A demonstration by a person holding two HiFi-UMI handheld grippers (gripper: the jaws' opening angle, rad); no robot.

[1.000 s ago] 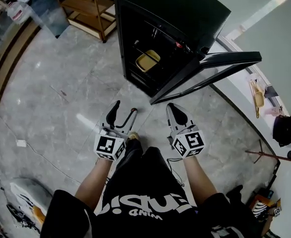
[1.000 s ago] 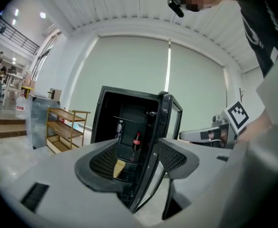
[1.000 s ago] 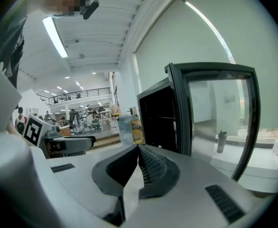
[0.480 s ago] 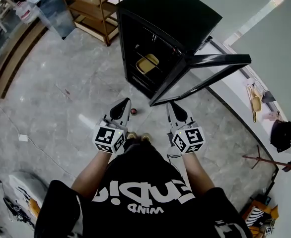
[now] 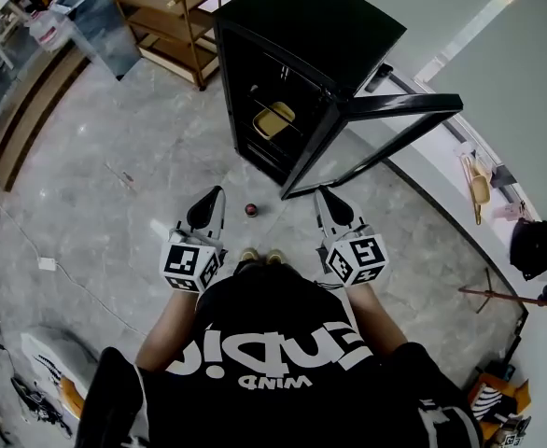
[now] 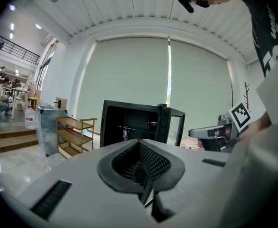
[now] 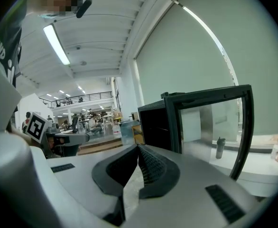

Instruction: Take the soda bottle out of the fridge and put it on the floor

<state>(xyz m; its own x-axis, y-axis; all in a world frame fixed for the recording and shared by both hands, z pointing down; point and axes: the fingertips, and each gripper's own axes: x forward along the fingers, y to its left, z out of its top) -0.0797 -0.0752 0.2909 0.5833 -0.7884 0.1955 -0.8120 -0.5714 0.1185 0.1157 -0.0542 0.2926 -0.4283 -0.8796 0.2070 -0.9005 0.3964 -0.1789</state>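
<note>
Currently | only my head view shows the soda bottle [image 5: 251,210] upright on the floor [image 5: 115,203] before the open fridge [image 5: 292,73] | I read left gripper [image 6: 140,142] and right gripper [image 7: 138,147] jaws together, empty | both held near level, aimed at the fridge

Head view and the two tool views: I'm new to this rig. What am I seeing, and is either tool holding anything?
No robot arm here: a person holds a two-jaw tool in each hand. The head view is from a camera on the person's head, looking steeply down: left tool at its left, right tool at its right. The other two pictures come from cameras riding on each tool, looking along its jaws. Both tools are shut and empty. Ahead stands a black fridge with its door open. On the grey floor between the tools sits a small red-topped thing, likely the soda bottle seen from above, touched by neither tool. A wooden shelf unit stands beside the fridge.
</note>
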